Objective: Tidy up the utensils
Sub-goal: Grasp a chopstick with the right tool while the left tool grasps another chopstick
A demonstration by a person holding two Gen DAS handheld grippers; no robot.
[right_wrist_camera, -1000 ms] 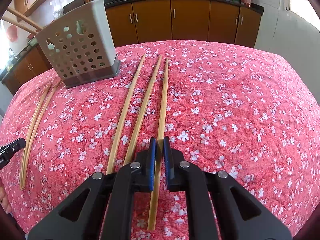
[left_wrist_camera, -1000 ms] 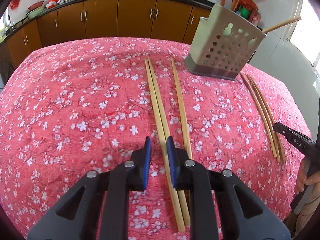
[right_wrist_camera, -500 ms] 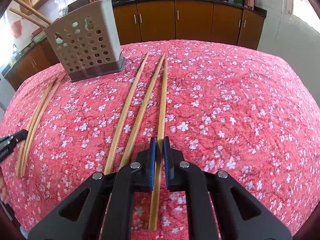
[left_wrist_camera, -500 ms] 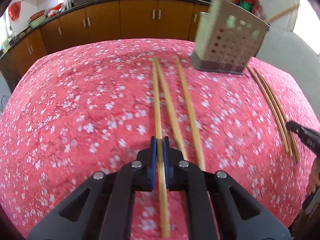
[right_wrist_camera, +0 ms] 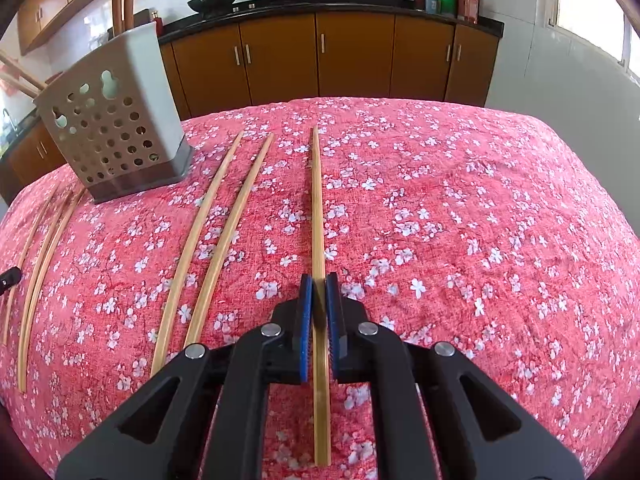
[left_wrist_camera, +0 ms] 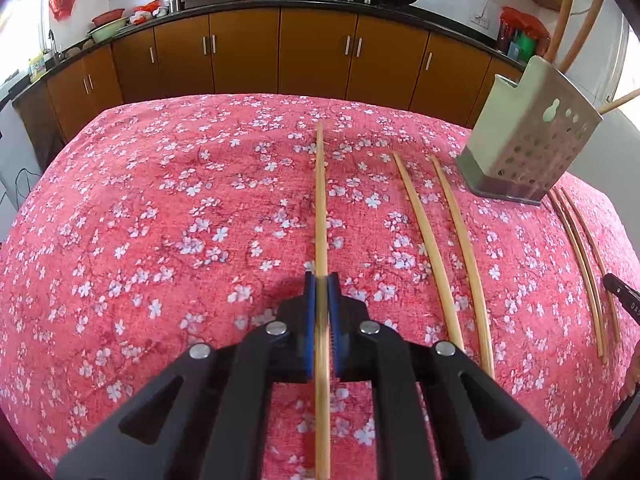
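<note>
With the left gripper pinching one chopstick and the right gripper pinching another over the flowered cloth, each should rise level before tipping toward the holder, whose opening stays hidden, as do both near ends.

The right gripper squeezes one chopstick in the middle of the frame. Two more chopsticks lie to its left on the red flowery surface. A holder with holes stands at the upper left.
</note>
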